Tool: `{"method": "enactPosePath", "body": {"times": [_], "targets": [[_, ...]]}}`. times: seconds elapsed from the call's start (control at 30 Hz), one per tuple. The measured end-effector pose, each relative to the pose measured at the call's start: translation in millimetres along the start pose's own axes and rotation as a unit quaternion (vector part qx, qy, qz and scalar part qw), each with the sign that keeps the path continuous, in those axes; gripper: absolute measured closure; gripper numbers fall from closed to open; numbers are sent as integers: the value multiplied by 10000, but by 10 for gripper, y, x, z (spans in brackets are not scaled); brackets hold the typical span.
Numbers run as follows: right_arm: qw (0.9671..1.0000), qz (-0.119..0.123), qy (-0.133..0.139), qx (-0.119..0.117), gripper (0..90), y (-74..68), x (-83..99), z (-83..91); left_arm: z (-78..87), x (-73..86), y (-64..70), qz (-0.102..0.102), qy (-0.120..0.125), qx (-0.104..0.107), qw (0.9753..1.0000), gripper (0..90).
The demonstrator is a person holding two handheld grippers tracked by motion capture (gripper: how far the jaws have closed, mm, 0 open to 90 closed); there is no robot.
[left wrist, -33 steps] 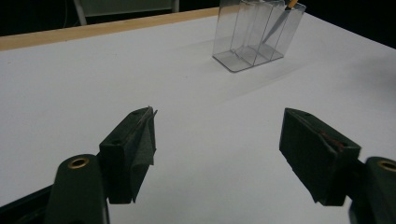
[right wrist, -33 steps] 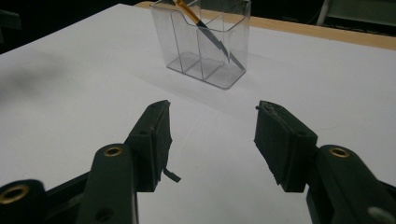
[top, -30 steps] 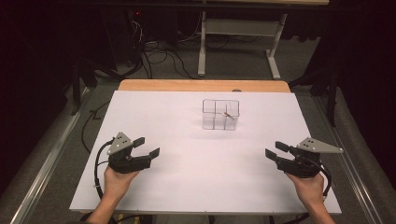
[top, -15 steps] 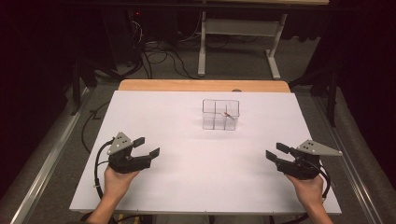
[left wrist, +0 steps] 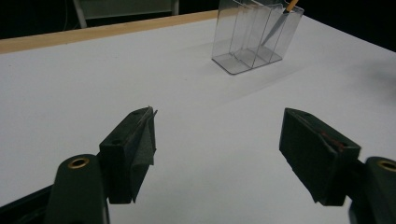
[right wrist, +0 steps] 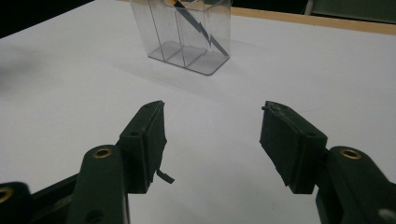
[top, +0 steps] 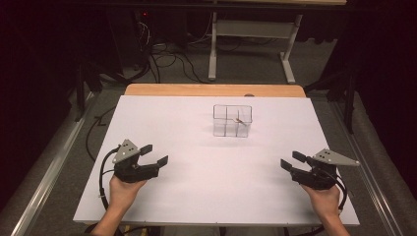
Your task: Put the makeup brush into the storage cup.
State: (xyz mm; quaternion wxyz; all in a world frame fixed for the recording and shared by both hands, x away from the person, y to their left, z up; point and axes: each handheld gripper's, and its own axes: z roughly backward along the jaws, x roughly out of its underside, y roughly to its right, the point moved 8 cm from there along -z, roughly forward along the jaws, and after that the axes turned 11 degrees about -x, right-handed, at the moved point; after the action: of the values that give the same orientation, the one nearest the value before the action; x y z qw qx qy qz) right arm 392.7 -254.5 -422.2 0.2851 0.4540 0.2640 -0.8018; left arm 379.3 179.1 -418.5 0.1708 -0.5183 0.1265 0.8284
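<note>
Table (top: 196,147): white top, wooden strip along the far edge. Surface bare apart from one box, which stands far of centre, a little to the right.

Left gripper (top: 151,154): near-left part of the table, held from the near side by the left hand (top: 122,192). Grey plate on top, cable looping off to the left. Jaws stand wide apart with nothing between them; in the left gripper view only white tabletop shows between the two black jaws of the left gripper (left wrist: 219,140). It points toward far-right, roughly at the box.

Right gripper (top: 290,161): near-right part of the table, held by the right hand (top: 323,199). Grey plate points right. Jaws wide as well, nothing held; the right gripper view shows bare tabletop in the gap of the right gripper (right wrist: 212,126). A small shred of black pad hangs off the left-hand jaw in that view. It points toward far-left, at the box.

Box (top: 232,120): clear plastic, upright, split by clear partitions into compartments. Well apart from both grippers, between them and farther away. Also seen as box (left wrist: 254,35) and box (right wrist: 184,32).

Pencil (top: 239,119): thin, dark, with an orange end; leans tilted inside the box, in a right-side compartment as seen from above. Exact compartment cannot be told. It appears as pencil (left wrist: 280,21) and pencil (right wrist: 198,25).
</note>
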Motion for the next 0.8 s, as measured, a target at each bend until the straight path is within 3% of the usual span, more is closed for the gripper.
{"method": "enactPosePath", "body": {"times": [0.33,0.57,0.8], "targets": [[9999,123,-33,100,422,12,53,-36,10,-6,-13,24,29,1,10000,274],[9999,78,-47,120,418,16,87,-49,6,-3,-12,11,11,7,10000,274],[9998,128,169,38,386,2,68,-31,1,-2,-24,41,8,1,10000,274]]}}
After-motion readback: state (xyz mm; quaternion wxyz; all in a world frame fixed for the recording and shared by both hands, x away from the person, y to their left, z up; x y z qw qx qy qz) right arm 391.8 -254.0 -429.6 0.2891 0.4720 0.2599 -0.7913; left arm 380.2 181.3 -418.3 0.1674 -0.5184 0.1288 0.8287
